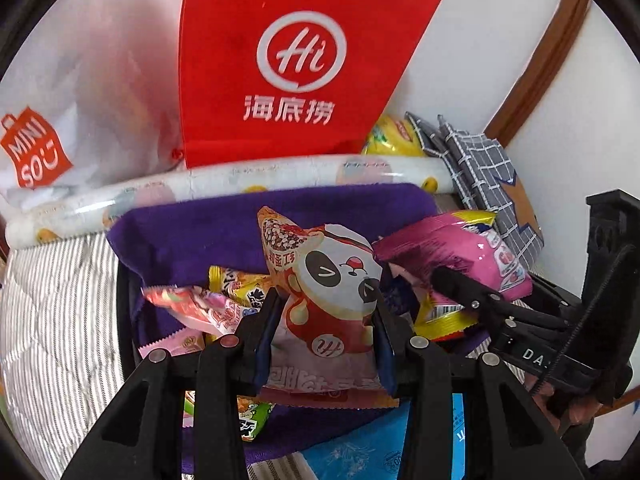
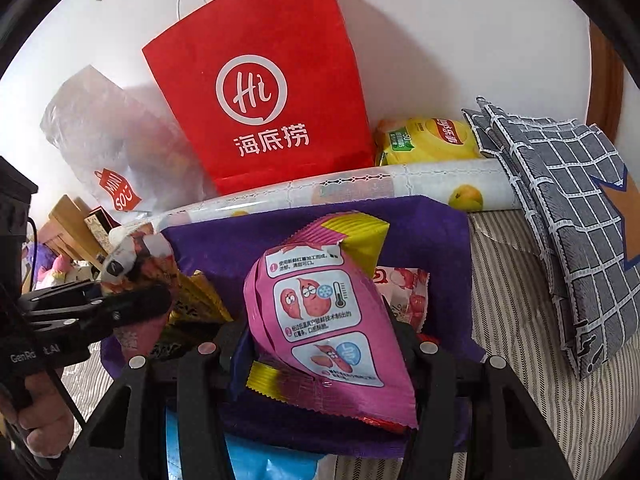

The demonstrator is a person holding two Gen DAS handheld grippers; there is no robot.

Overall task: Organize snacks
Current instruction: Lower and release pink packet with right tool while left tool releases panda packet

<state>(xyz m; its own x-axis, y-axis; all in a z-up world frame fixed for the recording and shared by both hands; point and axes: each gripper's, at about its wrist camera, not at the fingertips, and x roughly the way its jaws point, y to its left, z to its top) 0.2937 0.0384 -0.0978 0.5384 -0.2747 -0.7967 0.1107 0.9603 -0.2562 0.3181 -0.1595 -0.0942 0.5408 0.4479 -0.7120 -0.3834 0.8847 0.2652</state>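
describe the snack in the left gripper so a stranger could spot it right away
Find the red paper bag against the wall; in front of it lies a purple cloth strewn with snack packets. The panda snack packet is pinched upright in the left gripper. It alone shows a cartoon panda face, unlike the pink sweet potato packet beside it.

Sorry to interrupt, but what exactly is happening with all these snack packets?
A person is sorting snacks with a handheld gripper in each hand. The left gripper is clamped on a panda-print packet, and the right gripper grips a pink sweet-potato packet. Both packets are over a purple cloth bin already holding several snacks, on a striped bedcover. A red paper bag stands behind.
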